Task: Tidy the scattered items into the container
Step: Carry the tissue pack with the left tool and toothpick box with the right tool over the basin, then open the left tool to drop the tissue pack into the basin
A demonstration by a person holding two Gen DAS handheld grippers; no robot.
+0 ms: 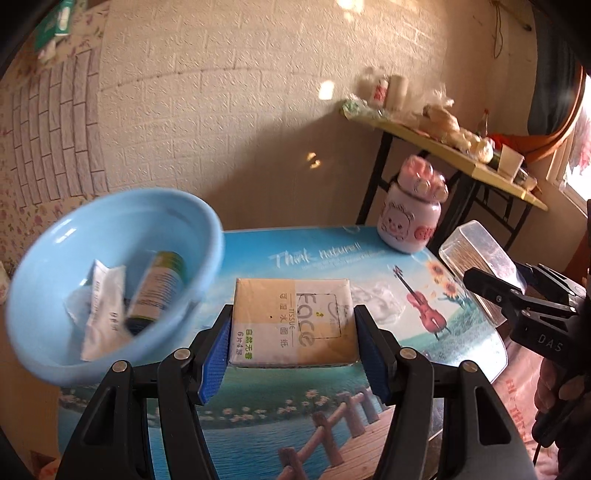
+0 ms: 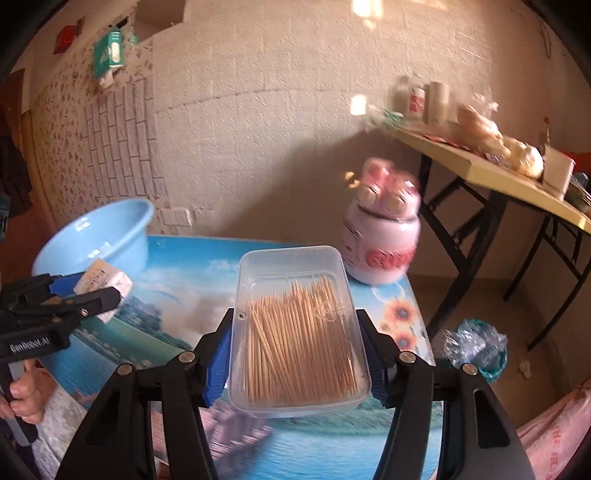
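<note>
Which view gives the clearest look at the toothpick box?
The right wrist view: the toothpick box sits centred between the right gripper fingers, toothpicks visible. The left wrist view shows only its end at the right edge.

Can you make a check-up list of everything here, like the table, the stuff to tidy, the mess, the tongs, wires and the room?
Surface: small table with a printed lake-and-sunflower top.
Job's things: tissue pack held in left tongs; clear toothpick box held in right tongs; blue basin at the table's left already holds a bottle and white packets.
Clutter: pink piggy jar at the table's far right.
Tongs: both closed on their items, lifted above the table.
Cables: a thin wire hangs on the wall.
Surroundings: brick-pattern wall; crowded yellow side table; plastic bag on the floor.
</note>
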